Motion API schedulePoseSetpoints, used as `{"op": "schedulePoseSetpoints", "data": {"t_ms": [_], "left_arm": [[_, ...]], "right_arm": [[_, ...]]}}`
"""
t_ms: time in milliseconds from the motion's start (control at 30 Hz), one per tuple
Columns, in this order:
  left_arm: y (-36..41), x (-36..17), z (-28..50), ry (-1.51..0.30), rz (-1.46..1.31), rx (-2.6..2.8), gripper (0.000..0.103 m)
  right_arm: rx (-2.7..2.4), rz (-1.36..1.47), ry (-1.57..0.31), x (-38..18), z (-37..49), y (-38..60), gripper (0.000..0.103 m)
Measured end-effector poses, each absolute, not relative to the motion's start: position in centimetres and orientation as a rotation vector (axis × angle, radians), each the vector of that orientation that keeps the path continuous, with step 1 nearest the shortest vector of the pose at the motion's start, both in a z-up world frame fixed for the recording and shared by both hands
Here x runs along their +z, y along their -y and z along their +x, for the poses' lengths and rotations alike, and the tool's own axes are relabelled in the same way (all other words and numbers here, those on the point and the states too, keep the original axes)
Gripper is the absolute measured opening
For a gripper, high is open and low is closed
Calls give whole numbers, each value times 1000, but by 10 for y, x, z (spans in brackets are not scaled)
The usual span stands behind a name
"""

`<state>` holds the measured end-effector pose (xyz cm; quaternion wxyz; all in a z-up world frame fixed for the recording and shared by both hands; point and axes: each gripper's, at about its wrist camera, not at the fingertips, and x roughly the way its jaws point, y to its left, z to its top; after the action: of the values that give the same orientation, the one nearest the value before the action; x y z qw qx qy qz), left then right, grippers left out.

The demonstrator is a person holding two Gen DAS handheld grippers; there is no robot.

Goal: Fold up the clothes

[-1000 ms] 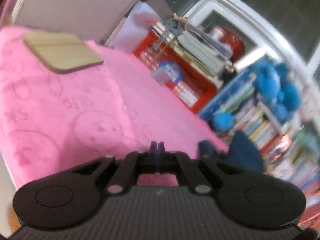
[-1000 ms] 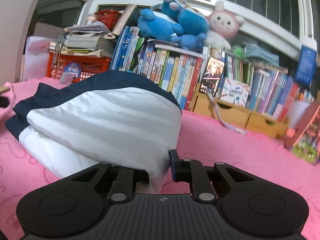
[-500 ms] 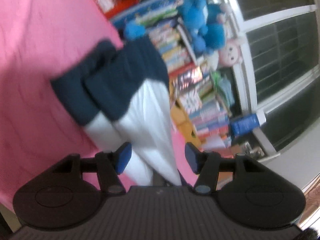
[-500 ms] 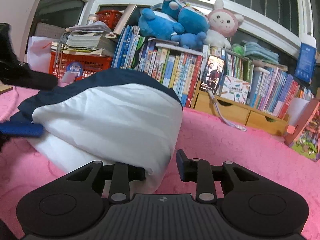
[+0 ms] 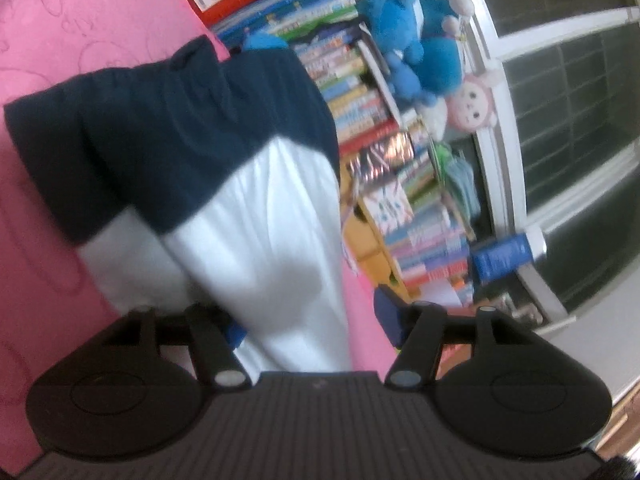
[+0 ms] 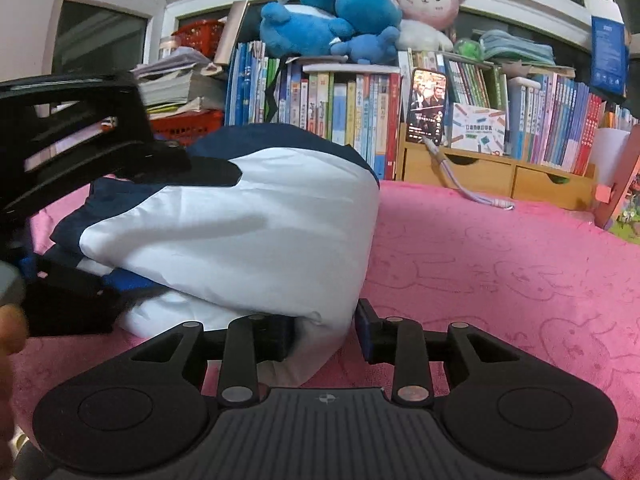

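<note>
A folded navy-and-white garment [image 5: 248, 216] lies in a puffy bundle on the pink blanket [image 5: 80, 20]. My left gripper [image 5: 312, 324] straddles one end of it. Its jaws are opening: the white cloth runs between them, and the right pad [image 5: 386, 316] stands clear of it. In the right wrist view the garment [image 6: 240, 240] fills the middle, with the left gripper [image 6: 176, 232] reaching around its left end from the side. My right gripper [image 6: 324, 332] sits low at the near white corner. The jaws are parted, and the corner hangs loosely between them.
Behind the blanket [image 6: 500, 264] stands a row of books [image 6: 340, 108] with blue and pink plush toys [image 6: 352, 12] on top. There are also wooden drawers [image 6: 480, 168], a propped phone [image 6: 426, 104] and a red basket [image 6: 188, 124]. A cable [image 6: 472, 196] trails onto the blanket.
The left gripper swung from bare blanket over to the garment and went from shut to open around its end. The right jaws widened off the white corner they had pinched.
</note>
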<state>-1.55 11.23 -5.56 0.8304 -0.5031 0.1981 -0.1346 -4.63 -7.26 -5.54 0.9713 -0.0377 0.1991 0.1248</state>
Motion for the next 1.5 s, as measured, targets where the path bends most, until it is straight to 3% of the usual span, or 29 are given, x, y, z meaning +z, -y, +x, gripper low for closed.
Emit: {"op": "schedulePoseSetpoints", "data": {"t_ms": [100,133,167,200,233,400,567,600,633,667,700,767,833,1233,1267,1367,1433,1500], "left_arm": [[-113,-57,-5,-400,-1098,-276,64],[-114,-56,-2,-396,-1094,-264,53],[-115,-52,-4,-388,-1063,-229,27],[-117,-47,-6,-377,-1024,-192,12],[-121,-43,-11,-358,-974,-155,7],[-157,-36,-35,-263,-919,-42,7],[-173,-57,-33,-271,-1048,-40,8],[-174,-62,-30,-277,-1082,-60,10],[-173,-65,-26,-280,-1109,-75,22],[-172,-68,-22,-283,-1136,-89,27],[-171,-69,-18,-285,-1147,-94,26],[-171,-63,-17,-277,-1092,-49,8],[-175,-58,-24,-242,-1058,-29,6],[-192,-60,-70,-230,-934,82,6],[-194,-59,-75,-235,-897,123,1],[-191,-45,-91,-247,-688,224,0],[-185,-30,-102,-241,-537,229,1],[-171,-12,-107,-232,-367,190,10]], "right_arm": [[247,-72,-393,-56,-47,72,33],[243,-64,-386,-55,-48,72,33],[240,-53,-375,-54,-49,73,33],[233,-45,-362,-52,-49,74,32],[228,-48,-356,-50,-48,74,32],[244,-61,-355,-48,-47,74,28],[267,-174,-339,-51,-53,58,24],[265,-186,-339,-51,-53,56,24],[259,-190,-341,-51,-53,55,24],[256,-190,-344,-51,-52,55,24],[254,-191,-347,-51,-51,54,24],[246,-188,-349,-50,-51,55,24],[232,-182,-338,-48,-50,58,23],[228,-245,-329,-49,-47,62,21],[229,-246,-330,-49,-47,61,21],[231,-231,-334,-50,-46,64,19],[239,-215,-340,-49,-45,66,19],[240,-220,-334,-49,-46,65,19]]}}
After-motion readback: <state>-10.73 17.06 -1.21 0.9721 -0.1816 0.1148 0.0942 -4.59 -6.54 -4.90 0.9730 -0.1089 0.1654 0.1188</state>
